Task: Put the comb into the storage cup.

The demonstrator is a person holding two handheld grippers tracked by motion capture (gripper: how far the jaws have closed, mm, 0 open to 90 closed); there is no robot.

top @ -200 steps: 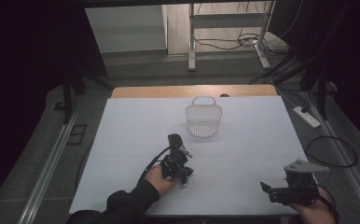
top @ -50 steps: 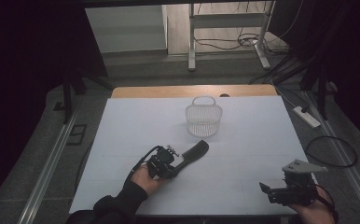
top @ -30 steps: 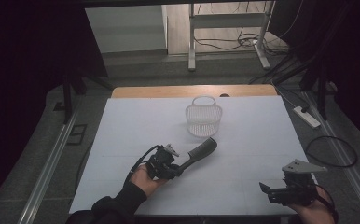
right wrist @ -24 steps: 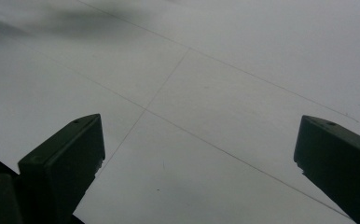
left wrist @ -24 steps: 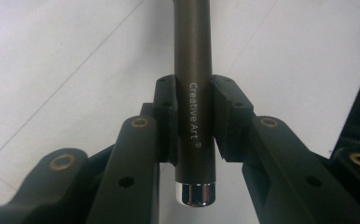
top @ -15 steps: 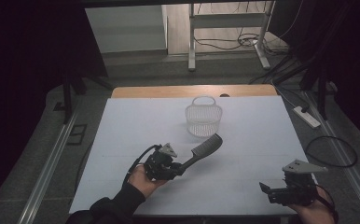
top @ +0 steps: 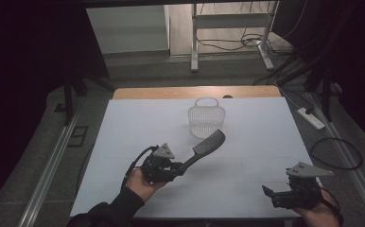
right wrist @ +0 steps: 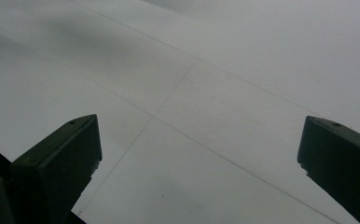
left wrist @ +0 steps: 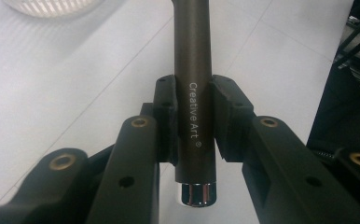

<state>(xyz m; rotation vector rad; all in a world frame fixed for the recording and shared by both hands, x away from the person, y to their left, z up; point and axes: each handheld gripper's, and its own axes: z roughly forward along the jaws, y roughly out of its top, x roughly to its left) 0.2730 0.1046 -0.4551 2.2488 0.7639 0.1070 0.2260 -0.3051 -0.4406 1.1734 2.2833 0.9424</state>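
Comb [top: 209, 143] is held by its handle in the left gripper [top: 171, 168], and its toothed head is raised toward about 1 o'clock from the gripper, over the white table [top: 247, 123]. In the high view the head is seen just beside the near rim of the basket [top: 206, 122] — whether it touches the rim cannot be told. The basket is a pale open one with a small handle, and it stands upright near the middle of the table, toward the far edge.

In the left gripper view the dark round handle [left wrist: 194, 93] is seen clamped between the two black pads, one on each side, with the jaws narrow around it. White letters "Creative Art" are printed along the handle, and a shiny metal cap [left wrist: 196, 193] closes its end, which sticks out behind the pads.

The right gripper [top: 284, 196] is held low at about 5 o'clock on the table, well apart from the comb. In the right gripper view its jaws are seen wide — nothing is between them, and bare table surface lies under them.
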